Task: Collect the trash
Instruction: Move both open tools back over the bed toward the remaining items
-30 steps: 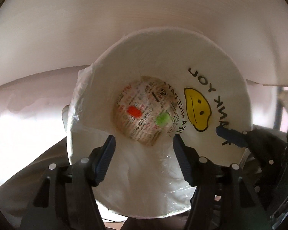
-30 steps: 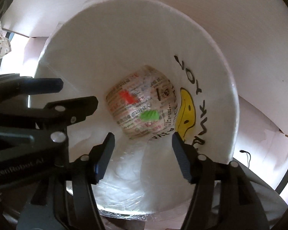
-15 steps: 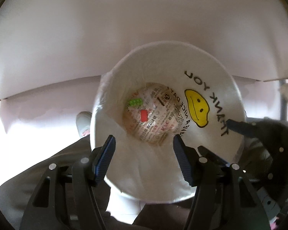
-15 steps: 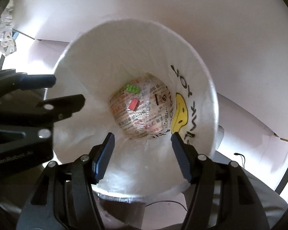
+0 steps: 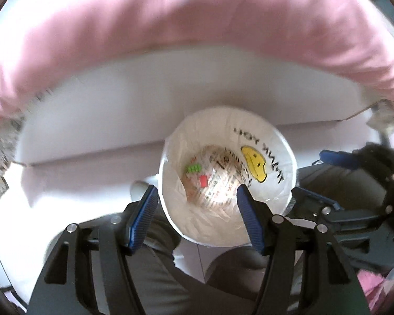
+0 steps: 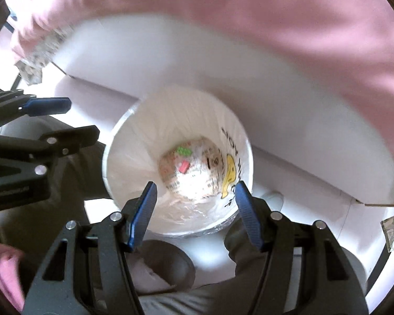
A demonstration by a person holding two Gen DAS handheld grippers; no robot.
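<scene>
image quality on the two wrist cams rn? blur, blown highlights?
Left wrist: pink cloth and the edges smeared, floor at left blown out; bin soft, left tongs crisp. Right wrist: same smear on the cloth, bin liner washed out, right tongs sharp.

pink cloth, white box, grey trousers

A white bin, lined with a smiley-printed bag, was seen standing on the pale floor beside a pink-draped surface.
</scene>
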